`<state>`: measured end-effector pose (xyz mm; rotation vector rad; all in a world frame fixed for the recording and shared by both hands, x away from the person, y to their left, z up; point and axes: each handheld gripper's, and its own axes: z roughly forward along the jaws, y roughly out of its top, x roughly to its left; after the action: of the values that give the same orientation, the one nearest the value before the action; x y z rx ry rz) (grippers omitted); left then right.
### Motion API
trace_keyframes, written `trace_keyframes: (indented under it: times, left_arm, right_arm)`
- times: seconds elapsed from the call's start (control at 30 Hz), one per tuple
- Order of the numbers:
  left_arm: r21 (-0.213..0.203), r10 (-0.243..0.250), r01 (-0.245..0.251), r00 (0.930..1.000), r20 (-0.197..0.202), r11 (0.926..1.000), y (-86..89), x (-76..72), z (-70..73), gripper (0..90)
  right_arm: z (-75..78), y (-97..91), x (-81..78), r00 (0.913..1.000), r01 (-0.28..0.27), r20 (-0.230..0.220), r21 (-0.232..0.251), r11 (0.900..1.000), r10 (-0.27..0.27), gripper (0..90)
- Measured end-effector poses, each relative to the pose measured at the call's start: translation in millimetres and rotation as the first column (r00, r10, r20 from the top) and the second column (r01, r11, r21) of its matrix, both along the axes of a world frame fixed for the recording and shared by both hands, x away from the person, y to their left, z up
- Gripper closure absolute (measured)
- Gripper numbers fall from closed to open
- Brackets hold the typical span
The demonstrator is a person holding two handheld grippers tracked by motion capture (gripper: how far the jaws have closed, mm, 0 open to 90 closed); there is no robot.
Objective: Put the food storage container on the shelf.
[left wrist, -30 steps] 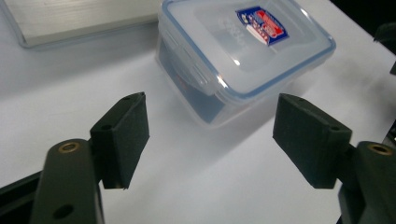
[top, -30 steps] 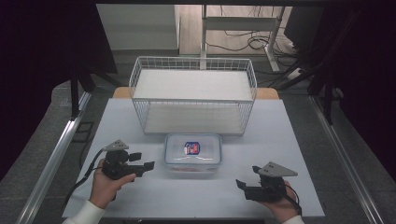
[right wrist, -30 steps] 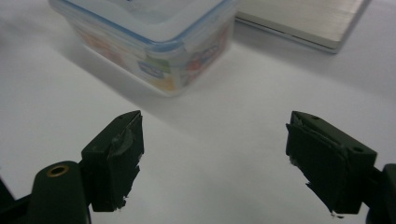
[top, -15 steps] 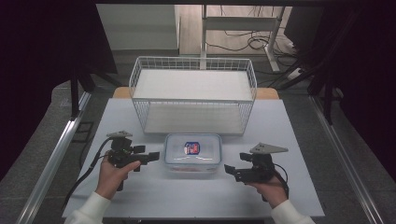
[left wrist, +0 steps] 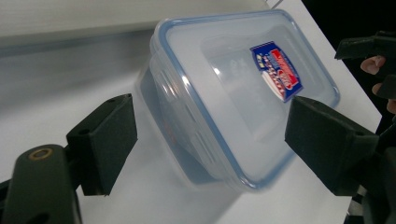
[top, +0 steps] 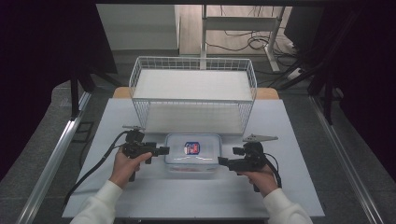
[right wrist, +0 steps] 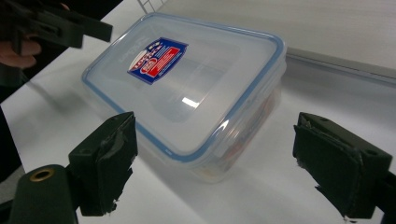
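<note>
Tongs [top: 161, 150] [top: 223, 161] gape wide beside lidded container [top: 194, 152].

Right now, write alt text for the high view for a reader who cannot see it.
A clear lidded container sits on a white table, with an open left gripper and right gripper at its two ends. Behind it stands a white wire basket.

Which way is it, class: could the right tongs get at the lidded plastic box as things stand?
Probably yes: the right tongs are open beside the plastic box, with bare table around and nothing between them.
</note>
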<state>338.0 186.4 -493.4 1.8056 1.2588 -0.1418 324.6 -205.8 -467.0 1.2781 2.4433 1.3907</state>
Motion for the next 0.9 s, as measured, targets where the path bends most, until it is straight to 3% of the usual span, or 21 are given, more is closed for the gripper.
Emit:
trace_keyframes:
  times: [0.1, 0.37, 0.53, 0.67, 0.8, 0.9]
  left_arm:
    - [-0.024, -0.013, 0.013, 0.9996, -0.025, 0.9996, -0.5, 9.1, -6.8, 16.4]
    - [-0.086, -0.052, 0.044, 0.9943, -0.093, 0.9954, -8.8, 20.3, -25.0, 18.6]
    - [-0.122, -0.078, 0.065, 0.9916, -0.103, 0.9904, -8.9, 20.1, -24.9, 26.2]
    - [-0.12, -0.077, 0.064, 0.9916, -0.104, 0.9907, -8.4, 19.9, -24.5, 28.4]
    - [-0.119, -0.075, 0.062, 0.9913, -0.108, 0.991, -8.1, 19.8, -24.1, 29.3]
    - [-0.121, -0.074, 0.061, 0.9912, -0.11, 0.9908, -8.0, 19.9, -24.1, 29.6]
  right_arm:
    - [-3.2, 1.1, 6.4, 0.9998, 0.009, -0.016, 0.021, 0.9997, -0.008, 13.8]
    - [-6.4, 5.2, 13.4, 0.9999, 0.01, -0.012, 0.005, 0.9999, -0.01, 13.7]
    - [-6.8, 5.4, 15.7, 0.9998, 0.012, -0.015, 0.007, 0.9999, -0.012, 13.7]
    - [-8.5, 7.1, 19.3, 0.9997, 0.012, -0.023, 0.012, 0.9999, -0.012, 13.4]
    - [-11.8, 11.8, 26.8, 0.9981, 0.008, -0.06, 0.016, 0.9998, -0.007, 12.9]
    - [-18.1, 18.2, 37.9, 0.9926, 0.017, -0.121, 0.033, 0.9993, -0.013, 13.0]
